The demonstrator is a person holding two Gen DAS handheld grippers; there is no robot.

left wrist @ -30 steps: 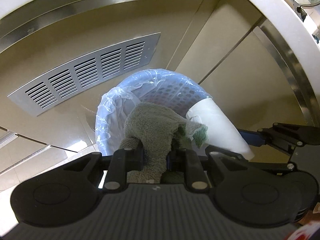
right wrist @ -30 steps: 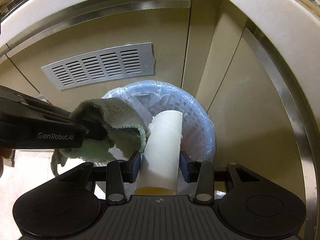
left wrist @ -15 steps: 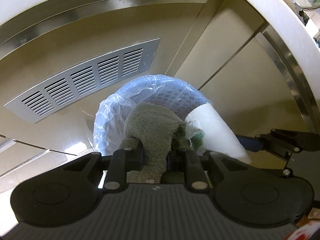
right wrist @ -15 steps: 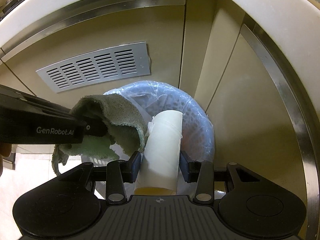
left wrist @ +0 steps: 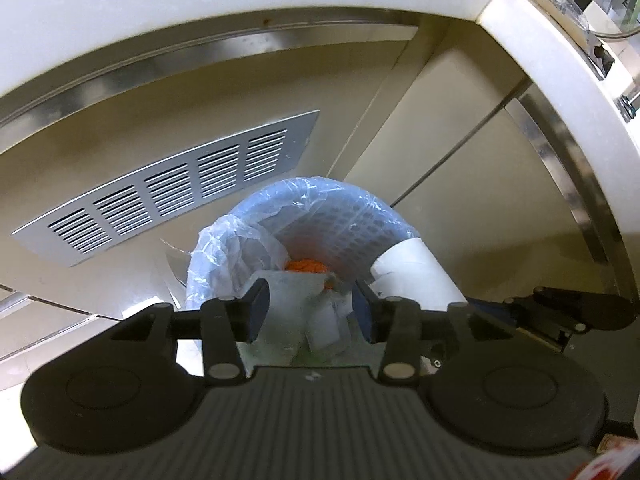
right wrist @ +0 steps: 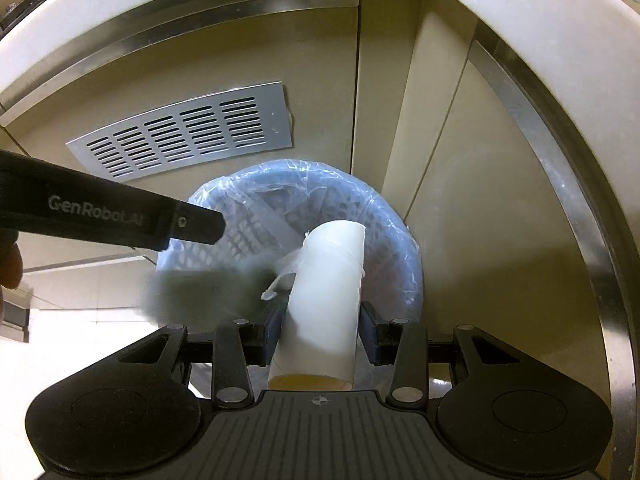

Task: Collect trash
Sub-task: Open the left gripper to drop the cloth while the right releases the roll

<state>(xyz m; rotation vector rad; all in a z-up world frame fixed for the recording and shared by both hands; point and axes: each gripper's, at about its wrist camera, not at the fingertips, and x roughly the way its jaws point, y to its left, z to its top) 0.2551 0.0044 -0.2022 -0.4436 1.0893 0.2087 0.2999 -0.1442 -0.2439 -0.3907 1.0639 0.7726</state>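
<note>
The left tongs (left wrist: 310, 310) stand apart over the bin (left wrist: 352, 216), a blurred green cloth (right wrist: 200, 292) dropping below. The right tongs (right wrist: 320, 334) clamp a paper roll (right wrist: 326, 300); released off-centre, it could strike the rim and fall outside.

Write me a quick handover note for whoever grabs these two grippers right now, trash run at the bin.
Left gripper: open, empty, poised over the lined trash bin.
Green cloth: a blurred shape below the left gripper at the bin's near rim, apparently dropping; not confirmed settled inside.
Right gripper: shut on the white paper roll, held over the bin.
Already in the bin: something orange and pale scraps.
Done: cloth let go.
Left: check that the cloth landed inside, then open the right gripper, probably from this spot, so the roll falls in.
</note>
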